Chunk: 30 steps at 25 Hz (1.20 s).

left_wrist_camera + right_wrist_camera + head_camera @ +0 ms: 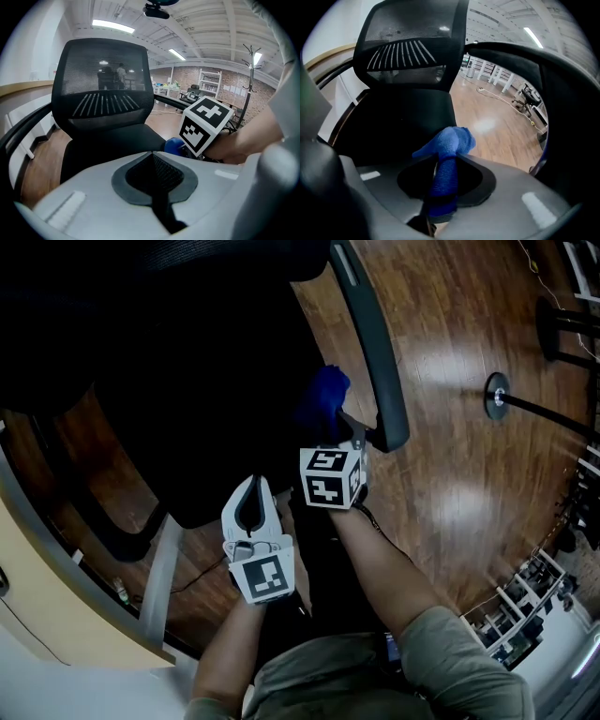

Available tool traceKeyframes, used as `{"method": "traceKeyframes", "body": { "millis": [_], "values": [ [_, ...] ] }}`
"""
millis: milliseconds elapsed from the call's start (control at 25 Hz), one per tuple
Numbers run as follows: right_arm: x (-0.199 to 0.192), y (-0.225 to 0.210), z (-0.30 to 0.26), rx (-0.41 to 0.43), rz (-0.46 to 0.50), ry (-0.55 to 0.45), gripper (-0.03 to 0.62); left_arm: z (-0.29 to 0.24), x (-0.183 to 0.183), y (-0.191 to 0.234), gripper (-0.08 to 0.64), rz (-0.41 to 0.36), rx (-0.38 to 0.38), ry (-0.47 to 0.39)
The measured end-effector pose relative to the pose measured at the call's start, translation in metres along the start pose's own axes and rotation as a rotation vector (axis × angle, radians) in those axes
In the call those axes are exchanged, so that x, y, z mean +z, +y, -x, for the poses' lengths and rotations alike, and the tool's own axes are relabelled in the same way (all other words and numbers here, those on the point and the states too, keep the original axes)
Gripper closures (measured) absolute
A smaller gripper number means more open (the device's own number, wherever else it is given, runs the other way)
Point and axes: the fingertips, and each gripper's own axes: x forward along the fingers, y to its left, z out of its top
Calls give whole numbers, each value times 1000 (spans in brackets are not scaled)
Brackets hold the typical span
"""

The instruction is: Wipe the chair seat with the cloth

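The black office chair's seat [216, 418] fills the upper left of the head view, and its mesh backrest [101, 89] rises ahead in both gripper views. My right gripper [339, 429] hovers at the seat's right edge beside the armrest [380, 362], shut on a blue cloth [323, 399]. In the right gripper view the cloth [447, 140] is pinched between the jaws and bunches out over the seat [393, 126]. My left gripper [251, 487] hangs at the seat's front edge, shut with nothing in it [152, 157].
Wooden floor [459, 456] lies to the right of the chair, with a coat stand's round base [497, 395] on it. A curved pale desk edge [56, 549] and a white bar [159, 577] stand at lower left. Shelving [525, 601] is at lower right.
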Motion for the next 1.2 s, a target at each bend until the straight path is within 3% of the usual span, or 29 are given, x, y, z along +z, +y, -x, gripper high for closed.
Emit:
{"method": "traceKeyframes", "body": {
  "millis": [240,400,560,880,1200],
  "values": [
    [-11,-1,-11,-3,3,25,505,2,-10,7,555,24,22,-2],
    [12,10,4,-1,50,-36,505,18,-14,30,555,68,82,-5],
    [38,49,27,53,142,-101,505,43,-14,61,555,117,159,-17],
    [67,202,73,295,399,-249,505,101,-42,142,555,215,336,-18],
    [41,328,98,554,578,-317,503,138,-92,174,555,270,408,-3]
  ]
}}
